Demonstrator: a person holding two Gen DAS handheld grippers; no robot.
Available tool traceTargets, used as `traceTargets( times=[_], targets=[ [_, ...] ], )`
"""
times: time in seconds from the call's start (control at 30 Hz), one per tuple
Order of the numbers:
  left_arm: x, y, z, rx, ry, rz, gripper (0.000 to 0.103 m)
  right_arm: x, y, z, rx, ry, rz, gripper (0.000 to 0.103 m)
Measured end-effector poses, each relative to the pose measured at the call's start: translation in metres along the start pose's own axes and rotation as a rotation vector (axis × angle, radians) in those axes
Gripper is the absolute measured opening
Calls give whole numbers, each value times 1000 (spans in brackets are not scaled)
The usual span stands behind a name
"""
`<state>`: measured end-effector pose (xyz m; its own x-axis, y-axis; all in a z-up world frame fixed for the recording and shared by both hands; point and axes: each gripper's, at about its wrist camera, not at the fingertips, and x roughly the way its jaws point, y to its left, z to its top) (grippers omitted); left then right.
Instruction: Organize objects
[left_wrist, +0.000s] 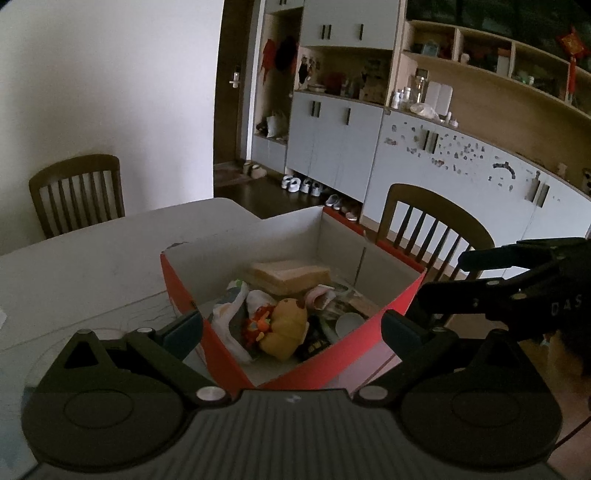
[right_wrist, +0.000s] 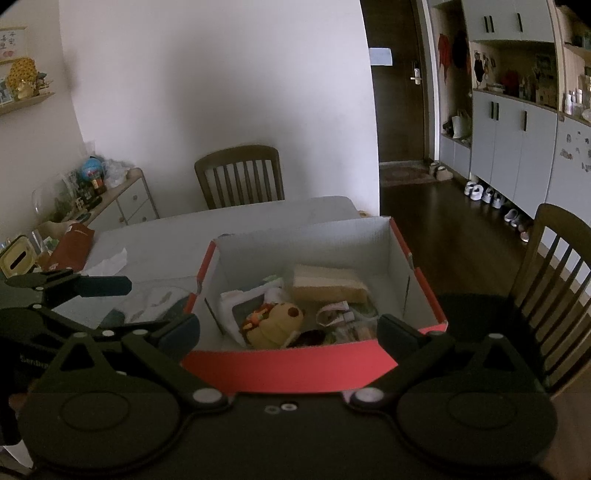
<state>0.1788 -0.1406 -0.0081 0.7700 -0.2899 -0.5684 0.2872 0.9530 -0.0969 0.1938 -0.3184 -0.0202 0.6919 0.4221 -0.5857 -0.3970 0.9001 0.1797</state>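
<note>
Above the red open cardboard box (right_wrist: 295, 365) on the desk (right_wrist: 229, 221), both hand-held grippers, left (left_wrist: 291, 326) and right (right_wrist: 288, 332), gape empty; its crowded, dimly lit contents probably invite a mis-grasp.

Both grippers are matte black: the left gripper (left_wrist: 291, 328) has a ribbed grey housing, round silver pivot screws at five and seven o'clock, and dark teal-padded fingers (left_wrist: 183, 328); the right gripper (right_wrist: 288, 332) matches

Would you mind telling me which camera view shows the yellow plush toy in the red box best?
The left wrist view shows the yellow plush toy best: it looks down into the red box, so the toy appears nearly whole. In the right wrist view the toy is lower behind the box's near wall, partly hidden.
</note>
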Motion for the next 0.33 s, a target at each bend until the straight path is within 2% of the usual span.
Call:
traceTargets(
  times=[0.33],
  targets=[
    [-5,-5,-3,3,-26,12,103,-2,-2,1,24,-15,2,102]
  ],
)
